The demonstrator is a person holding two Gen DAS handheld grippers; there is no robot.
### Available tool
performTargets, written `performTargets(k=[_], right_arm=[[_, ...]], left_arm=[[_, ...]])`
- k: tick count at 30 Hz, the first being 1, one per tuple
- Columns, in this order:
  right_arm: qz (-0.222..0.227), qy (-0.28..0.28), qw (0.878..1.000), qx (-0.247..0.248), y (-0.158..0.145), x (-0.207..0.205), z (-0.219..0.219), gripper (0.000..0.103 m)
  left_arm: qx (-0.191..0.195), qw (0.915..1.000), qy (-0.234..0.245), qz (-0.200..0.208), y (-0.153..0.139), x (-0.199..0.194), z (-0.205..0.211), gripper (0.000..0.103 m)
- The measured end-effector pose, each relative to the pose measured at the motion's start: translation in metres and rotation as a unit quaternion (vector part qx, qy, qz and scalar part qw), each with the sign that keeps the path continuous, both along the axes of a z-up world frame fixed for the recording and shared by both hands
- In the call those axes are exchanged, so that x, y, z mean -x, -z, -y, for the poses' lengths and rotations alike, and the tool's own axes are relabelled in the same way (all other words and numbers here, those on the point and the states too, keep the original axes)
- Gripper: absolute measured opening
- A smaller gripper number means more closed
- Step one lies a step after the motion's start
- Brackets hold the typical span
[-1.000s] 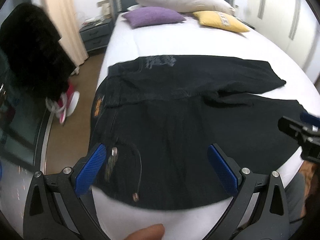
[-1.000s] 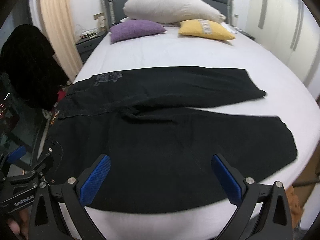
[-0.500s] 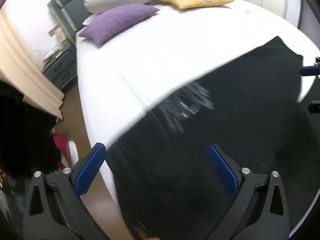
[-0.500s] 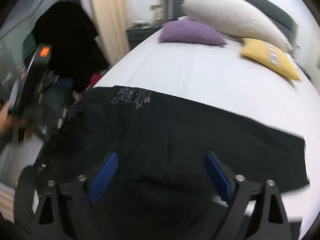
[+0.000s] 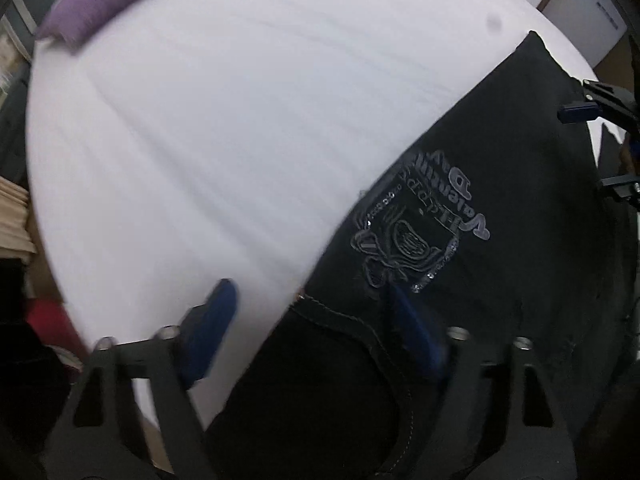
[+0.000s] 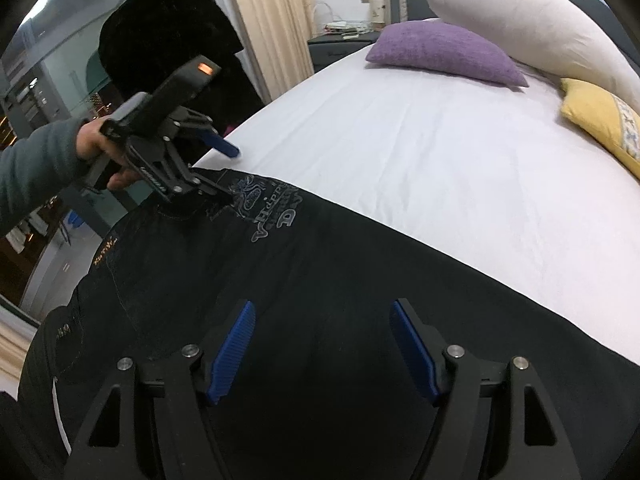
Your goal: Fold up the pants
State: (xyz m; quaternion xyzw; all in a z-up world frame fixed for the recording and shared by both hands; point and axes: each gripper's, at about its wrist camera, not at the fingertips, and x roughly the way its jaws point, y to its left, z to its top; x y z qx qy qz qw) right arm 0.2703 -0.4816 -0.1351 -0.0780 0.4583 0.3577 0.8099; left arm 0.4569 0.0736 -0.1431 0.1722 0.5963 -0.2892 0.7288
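Note:
Black pants (image 6: 320,260) lie spread across the white bed, a pale printed crest (image 5: 416,236) near the waist. My left gripper (image 5: 314,320) points steeply down at the far waist corner. Its jaws are closing and straddle the pants' edge, one pad over the sheet and one over the cloth, neither pressing. In the right wrist view the left gripper (image 6: 230,174) sits beside the crest, held by a hand (image 6: 92,140). My right gripper (image 6: 322,344) hovers over the far leg, jaws closing, cloth beneath them but not pinched. The right gripper (image 5: 596,148) shows at the left view's right edge.
The white sheet (image 6: 440,160) stretches bare beyond the pants. At the head lie a purple pillow (image 6: 444,52), a long white pillow (image 6: 540,28) and a yellow one (image 6: 600,116). A nightstand (image 6: 340,46), curtain (image 6: 268,20) and dark hanging garment (image 6: 168,40) stand off the bed's left side.
Both grippers have swung from the near edge across to the pants' far edge and tipped downward. Both pairs of jaws stand narrower than before.

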Motion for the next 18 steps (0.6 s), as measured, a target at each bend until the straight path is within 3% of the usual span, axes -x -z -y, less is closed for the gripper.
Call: performTargets(k=[1,5,7,13,18], right_arm=[[0.000,-0.004,1.000,0.003,0.001,-0.002,-0.002,0.070],[0.000,-0.016,1.000,0.009,0.001,-0.013,-0.010,0.068],[0.006,-0.024,1.000,0.009,-0.003,-0.018,-0.014,0.068],[0.032,-0.072,0.996,0.050,-0.011,-0.042,-0.042,0.065],[0.029,-0.099,0.991,0.088,-0.004,-0.060,-0.062,0.061]], left_arm=[[0.007,1.0000,-0.005,-0.001,0.001,-0.003,-0.002,0.067],[0.030,0.9994,-0.011,-0.012,-0.002,-0.006,-0.007,0.027],[0.022,0.9997,-0.007,0.002,-0.005,-0.001,-0.006,0.019],[0.011,0.9958,0.000,0.091,-0.031,0.035,-0.004,0.011],[0.001,0.9858,0.019,0.167,-0.050,0.068,0.003,0.011]])
